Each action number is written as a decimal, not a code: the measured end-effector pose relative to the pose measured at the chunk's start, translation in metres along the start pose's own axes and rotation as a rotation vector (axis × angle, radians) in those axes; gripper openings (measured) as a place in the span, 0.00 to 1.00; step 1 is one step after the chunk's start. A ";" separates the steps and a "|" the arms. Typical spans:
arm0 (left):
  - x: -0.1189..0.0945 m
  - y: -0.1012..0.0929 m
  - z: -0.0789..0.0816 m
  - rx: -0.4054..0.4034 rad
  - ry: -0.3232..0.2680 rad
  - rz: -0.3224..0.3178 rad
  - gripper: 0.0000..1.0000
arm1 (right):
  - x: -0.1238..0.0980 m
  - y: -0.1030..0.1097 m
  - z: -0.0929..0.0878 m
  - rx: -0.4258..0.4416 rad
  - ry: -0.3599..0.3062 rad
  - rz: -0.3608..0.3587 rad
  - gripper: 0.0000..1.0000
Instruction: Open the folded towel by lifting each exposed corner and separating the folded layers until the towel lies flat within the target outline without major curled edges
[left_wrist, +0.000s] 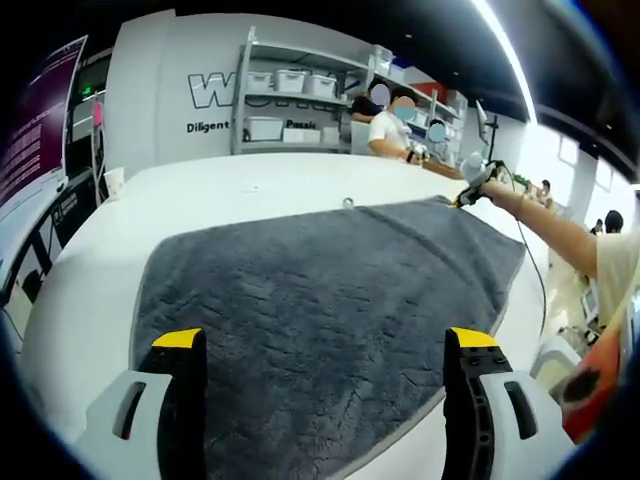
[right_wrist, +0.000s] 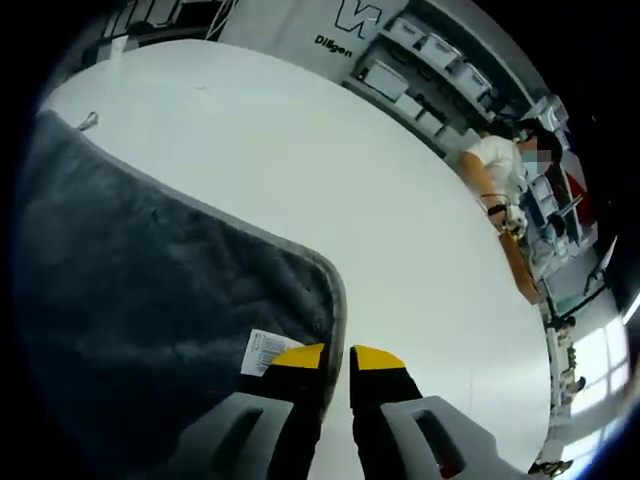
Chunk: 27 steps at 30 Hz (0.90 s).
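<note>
A bright workshop room with grey metal shelving (left_wrist: 300, 85) holding white storage bins lies behind a wide white bench (left_wrist: 90, 270), and a person in a white shirt (left_wrist: 388, 128) stands near the shelves. The dark grey plush towel (left_wrist: 320, 310) lies spread across the bench, mostly flat, with a pale stitched border along its edges.

In the left gripper view, the left gripper (left_wrist: 325, 345) hovers over the near part of the towel with its yellow-tipped black fingers (left_wrist: 178, 342) spread wide apart, nothing between them. At the towel's far corner, the right gripper (left_wrist: 472, 185) reaches in from the right, held out on a person's bare forearm (left_wrist: 555, 225); it sits right at that corner.

In the right gripper view, the right gripper (right_wrist: 336, 357) has its yellow-tipped fingers (right_wrist: 297, 356) drawn close together at the rounded corner of the towel (right_wrist: 150, 290), with the towel's edge lying between them. A small white care label (right_wrist: 266, 352) lies on the towel just beside the left finger. A small metal loop (right_wrist: 90, 121) lies on the bench near the towel's far edge.
</note>
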<state>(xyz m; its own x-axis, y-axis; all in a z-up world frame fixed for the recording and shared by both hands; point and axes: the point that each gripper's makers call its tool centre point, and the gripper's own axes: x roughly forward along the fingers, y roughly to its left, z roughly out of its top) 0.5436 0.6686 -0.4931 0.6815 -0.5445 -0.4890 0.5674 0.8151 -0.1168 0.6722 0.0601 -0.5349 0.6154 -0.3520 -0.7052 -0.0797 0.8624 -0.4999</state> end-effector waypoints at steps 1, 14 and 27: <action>0.000 0.000 0.000 -0.001 0.001 0.002 0.96 | -0.001 -0.002 0.000 -0.006 0.006 -0.013 0.06; -0.003 -0.001 0.002 0.002 -0.004 0.005 0.96 | -0.046 -0.033 -0.004 0.079 -0.009 -0.114 0.63; -0.003 -0.008 0.002 0.013 0.004 0.003 0.96 | -0.117 0.002 -0.031 0.125 -0.104 0.082 0.89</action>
<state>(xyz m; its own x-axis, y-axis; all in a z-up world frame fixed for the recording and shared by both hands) 0.5380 0.6632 -0.4887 0.6814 -0.5408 -0.4932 0.5710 0.8143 -0.1040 0.5756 0.0915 -0.4685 0.6892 -0.2444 -0.6821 -0.0389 0.9275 -0.3717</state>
